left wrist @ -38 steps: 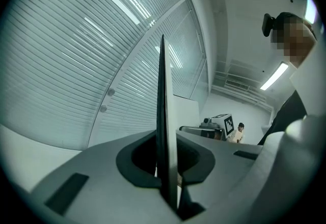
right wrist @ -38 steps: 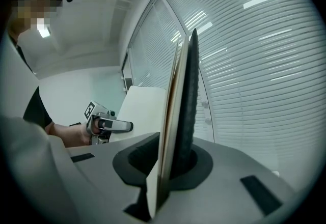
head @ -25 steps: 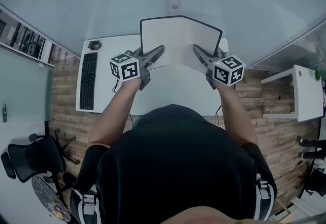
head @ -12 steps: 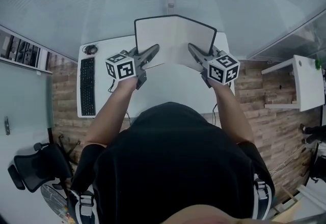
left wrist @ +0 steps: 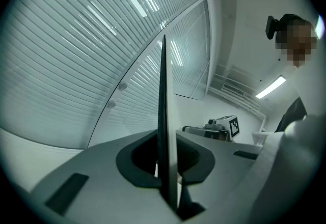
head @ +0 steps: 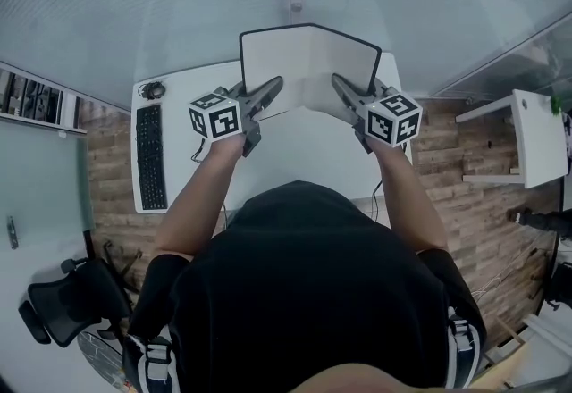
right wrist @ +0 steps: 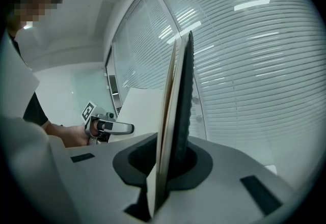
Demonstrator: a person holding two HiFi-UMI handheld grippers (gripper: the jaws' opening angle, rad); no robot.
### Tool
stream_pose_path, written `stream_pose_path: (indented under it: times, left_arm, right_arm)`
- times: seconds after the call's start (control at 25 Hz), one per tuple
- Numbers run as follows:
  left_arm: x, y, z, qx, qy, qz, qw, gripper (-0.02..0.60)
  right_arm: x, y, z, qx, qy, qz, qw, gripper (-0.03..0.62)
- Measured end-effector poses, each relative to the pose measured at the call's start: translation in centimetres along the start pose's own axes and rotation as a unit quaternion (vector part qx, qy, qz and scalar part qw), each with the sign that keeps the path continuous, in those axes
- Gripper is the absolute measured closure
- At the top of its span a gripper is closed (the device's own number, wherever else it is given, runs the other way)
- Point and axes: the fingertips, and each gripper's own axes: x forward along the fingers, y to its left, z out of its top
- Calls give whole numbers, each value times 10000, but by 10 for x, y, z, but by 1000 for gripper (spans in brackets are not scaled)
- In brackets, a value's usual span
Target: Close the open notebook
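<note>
Holding: open notebook point(head: 308, 61) over our table point(head: 295, 150).
Left claw point(head: 273, 85): pinching left cover.
Right claw point(head: 339, 81): pinching right cover and pages.

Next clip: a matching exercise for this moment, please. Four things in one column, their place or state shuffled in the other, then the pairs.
1 notebook
2 keyboard
3 left gripper
4 office chair

A flat on the left end of the desk
B open, white pages showing
C black, lower left of the head view
D shut on the notebook's left cover

Pairs: 1-B, 2-A, 3-D, 4-C
</note>
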Motion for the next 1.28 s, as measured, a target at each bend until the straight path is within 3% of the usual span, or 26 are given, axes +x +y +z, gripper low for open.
stream_pose_path:
  times: [0.64,1.28]
  left_arm:
    - [0,52,-13,-310,6,97,9995,534]
    - [0,69,-34,-553,73,211,9982,534]
  right_arm:
    - [49,-16,-21,213,365,-70,9991,530]
    - [62,-22,-44,327,642,-31,9974,530]
